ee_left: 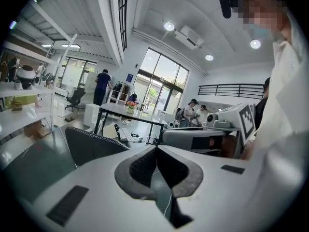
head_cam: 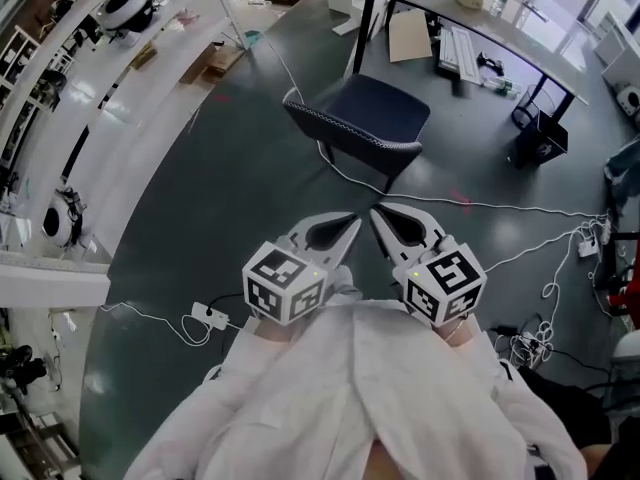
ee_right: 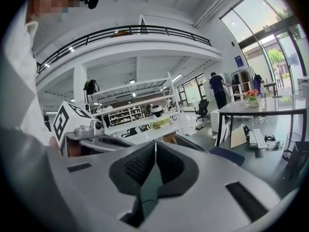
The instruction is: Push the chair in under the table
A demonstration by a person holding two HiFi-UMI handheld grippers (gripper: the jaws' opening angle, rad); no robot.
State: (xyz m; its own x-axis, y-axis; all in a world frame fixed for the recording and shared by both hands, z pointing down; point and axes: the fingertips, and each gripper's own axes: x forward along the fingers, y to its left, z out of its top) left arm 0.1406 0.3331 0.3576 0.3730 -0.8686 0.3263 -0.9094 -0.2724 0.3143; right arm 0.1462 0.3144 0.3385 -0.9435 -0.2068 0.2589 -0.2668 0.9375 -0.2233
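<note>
A dark blue chair (head_cam: 362, 120) with a speckled edge stands on the dark floor, pulled away from the grey table (head_cam: 470, 23) at the upper right. Its backrest faces me. My left gripper (head_cam: 350, 225) and right gripper (head_cam: 377, 215) are side by side, short of the chair and apart from it, both shut with nothing between the jaws. In the left gripper view the chair's back (ee_left: 91, 146) shows just left of the shut left gripper (ee_left: 156, 149), with the table (ee_left: 128, 113) beyond. In the right gripper view the chair (ee_right: 227, 156) sits right of the shut right gripper (ee_right: 155, 145).
A keyboard (head_cam: 457, 52) and a cardboard sheet (head_cam: 409, 36) lie on the floor under the table. White cables (head_cam: 480, 206) cross the floor near the chair, with a power strip (head_cam: 210, 316) at my left. White shelving (head_cam: 60, 88) lines the left side. People stand far back.
</note>
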